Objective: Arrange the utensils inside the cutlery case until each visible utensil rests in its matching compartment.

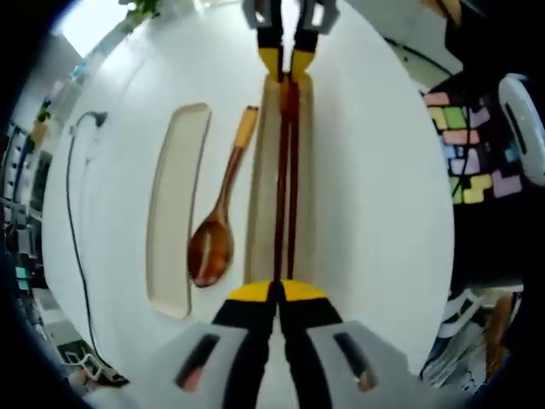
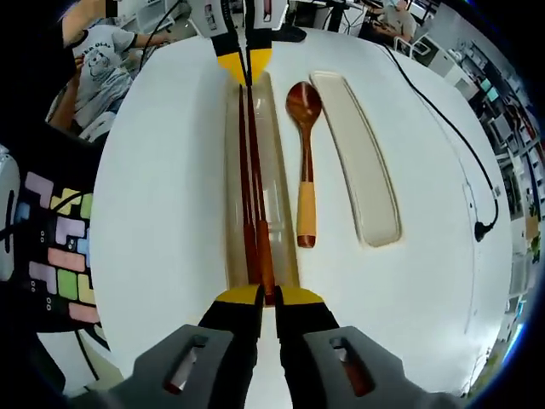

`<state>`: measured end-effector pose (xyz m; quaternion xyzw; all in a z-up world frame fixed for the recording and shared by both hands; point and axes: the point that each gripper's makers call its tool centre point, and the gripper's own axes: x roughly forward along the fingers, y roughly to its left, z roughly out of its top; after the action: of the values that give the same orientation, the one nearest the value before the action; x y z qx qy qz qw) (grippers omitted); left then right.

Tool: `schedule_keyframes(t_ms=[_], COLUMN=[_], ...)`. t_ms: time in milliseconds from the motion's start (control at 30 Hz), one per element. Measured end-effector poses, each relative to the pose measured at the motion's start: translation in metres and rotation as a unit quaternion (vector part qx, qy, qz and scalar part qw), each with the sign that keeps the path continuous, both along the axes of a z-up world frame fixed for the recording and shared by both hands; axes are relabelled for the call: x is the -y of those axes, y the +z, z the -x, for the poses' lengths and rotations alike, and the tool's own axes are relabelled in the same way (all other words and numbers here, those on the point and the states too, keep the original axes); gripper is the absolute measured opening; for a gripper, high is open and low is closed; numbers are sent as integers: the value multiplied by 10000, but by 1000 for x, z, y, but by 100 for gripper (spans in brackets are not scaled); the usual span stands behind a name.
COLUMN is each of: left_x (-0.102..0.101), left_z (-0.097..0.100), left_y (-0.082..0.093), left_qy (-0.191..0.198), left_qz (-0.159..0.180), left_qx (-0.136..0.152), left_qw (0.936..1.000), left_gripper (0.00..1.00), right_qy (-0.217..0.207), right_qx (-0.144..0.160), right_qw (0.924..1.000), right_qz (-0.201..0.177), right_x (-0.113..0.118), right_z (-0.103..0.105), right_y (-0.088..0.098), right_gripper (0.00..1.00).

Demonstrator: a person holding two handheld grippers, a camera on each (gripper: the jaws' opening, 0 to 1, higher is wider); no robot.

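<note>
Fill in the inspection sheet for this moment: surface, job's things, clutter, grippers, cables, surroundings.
Surface: white table, round-edged.
Job's things: chopsticks lie lengthwise in the open cutlery case; the wooden spoon lies on the table between the case and its lid, not inside the case.
Clutter: nothing seen on the table apart from the cable.
Grippers: right gripper is shut on the chopsticks at one end of the case; left gripper is shut on them at the opposite end.
Cables: one black cable runs along the table's far side, ending in a plug.
Surroundings: a coloured block-pattern panel beside the table; a seated person and desks beyond.
</note>
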<state>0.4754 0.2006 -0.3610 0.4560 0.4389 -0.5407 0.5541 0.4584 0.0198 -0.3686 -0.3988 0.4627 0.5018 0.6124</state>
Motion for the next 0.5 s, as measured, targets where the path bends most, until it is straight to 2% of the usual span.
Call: schedule_keyframes(t_ms=[500], left_x=[1], left_z=[1], left_y=[-5], left_qy=[92], left_qz=[161], left_qx=[-10], left_qw=[9998], left_gripper=[2], right_qy=[-37], right_qx=[-21], right_qw=[10000], right_qz=[-15], right_x=[0], right_z=[0], right_y=[-3], right_gripper=[5])
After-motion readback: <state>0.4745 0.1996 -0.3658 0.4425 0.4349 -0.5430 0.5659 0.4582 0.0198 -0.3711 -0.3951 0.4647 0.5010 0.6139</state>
